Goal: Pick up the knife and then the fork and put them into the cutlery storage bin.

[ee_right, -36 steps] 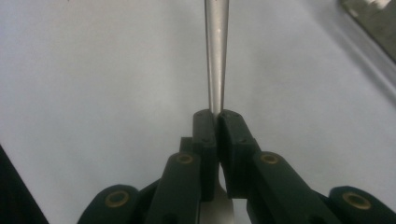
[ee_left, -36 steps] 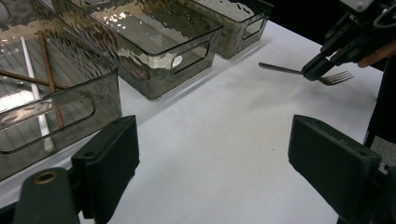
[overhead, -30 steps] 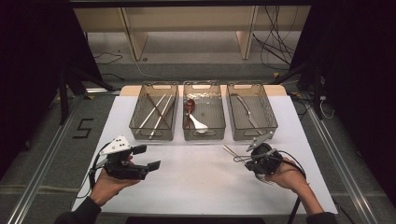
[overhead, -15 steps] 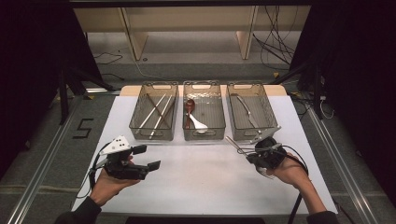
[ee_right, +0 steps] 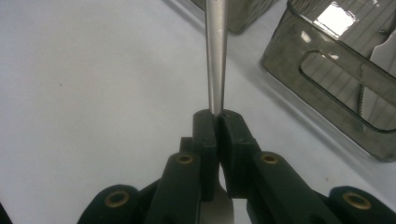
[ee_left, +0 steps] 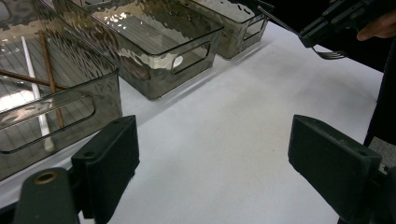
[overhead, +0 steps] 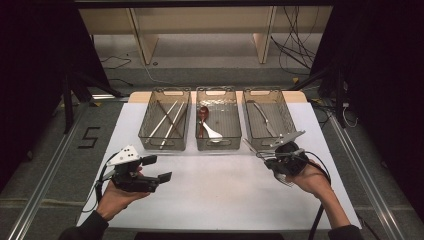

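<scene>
White table (overhead: pixel 220 195); right tool (ee_right: pixel 216 116) pinching fork (ee_right: pixel 216 51) near right bin (overhead: pixel 268 120); left tool (ee_left: pixel 210 158) spread, empty.

Right gripper (overhead: pixel 266 156), clamped on fork (overhead: pixel 252 148), carried farther from table's near edge, up beside right bin (overhead: pixel 287 134).

Right gripper (overhead: pixel 266 156) with a fork (overhead: pixel 254 148), near three bins (overhead: pixel 218 146).

A smooth, glossy metal fork (ee_right: pixel 216 51) is clamped between matt black plastic jaws of the right gripper (ee_right: pixel 217 114), while rippled, translucent smoky plastic bins (ee_left: pixel 154 35) are set on a matt white table (overhead: pixel 215 190).
</scene>
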Action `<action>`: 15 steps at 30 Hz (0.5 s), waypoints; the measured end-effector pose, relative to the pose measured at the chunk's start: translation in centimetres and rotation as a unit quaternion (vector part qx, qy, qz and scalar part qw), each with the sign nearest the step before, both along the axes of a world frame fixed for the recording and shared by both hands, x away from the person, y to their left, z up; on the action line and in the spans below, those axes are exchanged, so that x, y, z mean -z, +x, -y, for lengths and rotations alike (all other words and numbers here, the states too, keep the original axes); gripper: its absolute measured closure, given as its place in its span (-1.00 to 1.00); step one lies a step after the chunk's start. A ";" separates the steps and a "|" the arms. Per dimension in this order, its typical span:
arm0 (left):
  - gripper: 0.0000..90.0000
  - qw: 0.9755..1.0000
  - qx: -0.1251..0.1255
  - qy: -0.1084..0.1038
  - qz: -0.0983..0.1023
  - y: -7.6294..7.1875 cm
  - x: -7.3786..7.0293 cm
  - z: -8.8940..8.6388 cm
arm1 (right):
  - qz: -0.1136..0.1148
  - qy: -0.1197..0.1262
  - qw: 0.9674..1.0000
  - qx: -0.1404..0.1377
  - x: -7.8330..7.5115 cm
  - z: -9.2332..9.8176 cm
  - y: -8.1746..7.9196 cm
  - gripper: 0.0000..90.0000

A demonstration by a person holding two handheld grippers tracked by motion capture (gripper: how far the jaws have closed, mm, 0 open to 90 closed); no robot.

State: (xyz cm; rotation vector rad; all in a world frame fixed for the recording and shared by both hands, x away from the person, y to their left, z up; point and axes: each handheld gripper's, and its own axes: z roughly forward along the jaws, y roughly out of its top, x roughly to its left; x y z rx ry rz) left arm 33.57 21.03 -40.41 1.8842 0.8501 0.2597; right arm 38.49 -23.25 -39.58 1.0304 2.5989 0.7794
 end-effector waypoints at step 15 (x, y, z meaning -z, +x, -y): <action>-0.65 1.000 -0.001 -0.001 0.000 0.0 0.0 -0.1 | 0.030 0.010 0.999 0.023 -1.4 0.2 1.6 0.90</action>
